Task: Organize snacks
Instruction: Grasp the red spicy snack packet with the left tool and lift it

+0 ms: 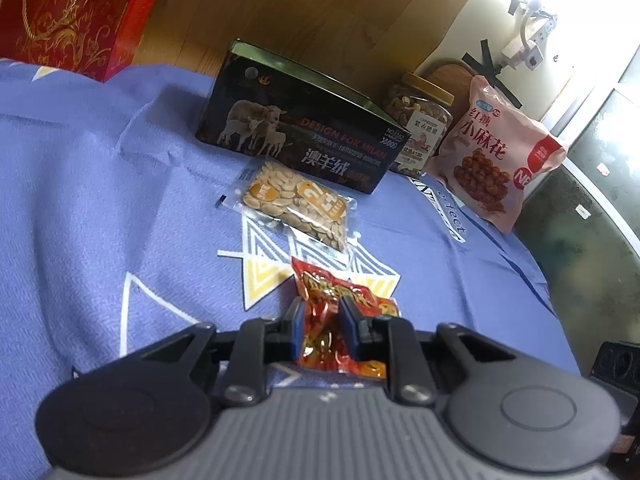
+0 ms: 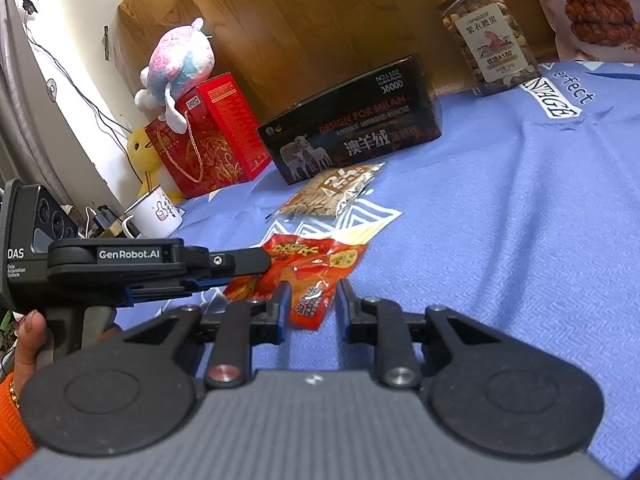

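**Both grippers on the red snack packet, centre of the blue cloth**

Blue cloth [image 2: 500, 216] fills most of both views. Black box [image 2: 356, 120] stands mid-frame behind the packet, clear peanut bag [image 2: 332, 192] just in front of it. Red gift bag [image 2: 208, 136] left, its top cut off in the left wrist view. Nut jar [image 2: 486, 36] and pink bag [image 1: 500, 152] upper right. Red snack packet [image 1: 332, 320] lies low centre: left gripper [image 1: 322, 320] is narrow and pinching it, foil bunched. Right gripper [image 2: 310, 300] straddles the packet's near corner; contact unclear. Packet underside hidden.
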A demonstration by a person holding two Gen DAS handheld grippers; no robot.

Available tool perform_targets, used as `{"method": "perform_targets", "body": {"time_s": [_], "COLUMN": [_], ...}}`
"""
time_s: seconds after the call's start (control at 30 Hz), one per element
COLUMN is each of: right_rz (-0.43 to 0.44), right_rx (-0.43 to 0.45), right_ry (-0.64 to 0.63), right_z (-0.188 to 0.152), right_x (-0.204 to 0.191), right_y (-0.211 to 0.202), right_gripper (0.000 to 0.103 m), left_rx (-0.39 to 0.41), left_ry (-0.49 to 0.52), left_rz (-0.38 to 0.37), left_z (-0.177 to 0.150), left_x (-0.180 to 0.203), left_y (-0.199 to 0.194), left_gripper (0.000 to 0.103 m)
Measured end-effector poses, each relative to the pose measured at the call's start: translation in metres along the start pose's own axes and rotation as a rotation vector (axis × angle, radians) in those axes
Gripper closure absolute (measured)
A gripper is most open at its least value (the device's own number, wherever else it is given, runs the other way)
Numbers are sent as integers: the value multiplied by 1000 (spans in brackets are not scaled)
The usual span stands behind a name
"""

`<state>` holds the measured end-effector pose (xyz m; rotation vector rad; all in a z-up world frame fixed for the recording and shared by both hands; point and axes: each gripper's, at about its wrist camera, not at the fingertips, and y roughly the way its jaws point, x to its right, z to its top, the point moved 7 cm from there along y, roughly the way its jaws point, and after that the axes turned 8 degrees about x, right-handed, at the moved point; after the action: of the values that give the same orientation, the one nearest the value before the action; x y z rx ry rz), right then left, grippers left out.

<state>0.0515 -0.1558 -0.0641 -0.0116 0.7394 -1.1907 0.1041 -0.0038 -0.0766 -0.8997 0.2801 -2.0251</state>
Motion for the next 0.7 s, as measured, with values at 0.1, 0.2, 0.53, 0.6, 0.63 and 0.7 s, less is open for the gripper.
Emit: {"method": "perform_targets", "body": {"time_s": [0.1,0.2,0.53,0.6,0.63,0.7], "right_rz": [0,-2,-22,-33,-37,-21], "right_rx": [-1,0,35,63,78,113], "right_ry": [2,3,6,33,49,79], "right_z": [0,0,4,9,13,27], "right_x": [0,-1,1,5,7,8], "right_y": [0,0,-4,-6,-7,-8], "right_gripper": [77,77,78,81,83,83], "left_rx": [-12,-9,15,31,41,50], "left_ry": [-31,-29,43,42,40,34], "left_rz": [-25,-25,-21,-44,-55,-63], "left_z": [2,1,7,15,20,28], "left_x": [-2,0,10,14,16,16], "left_y": [3,4,2,-1,-2,-3], "left_gripper": [75,74,88,88,88,89]}}
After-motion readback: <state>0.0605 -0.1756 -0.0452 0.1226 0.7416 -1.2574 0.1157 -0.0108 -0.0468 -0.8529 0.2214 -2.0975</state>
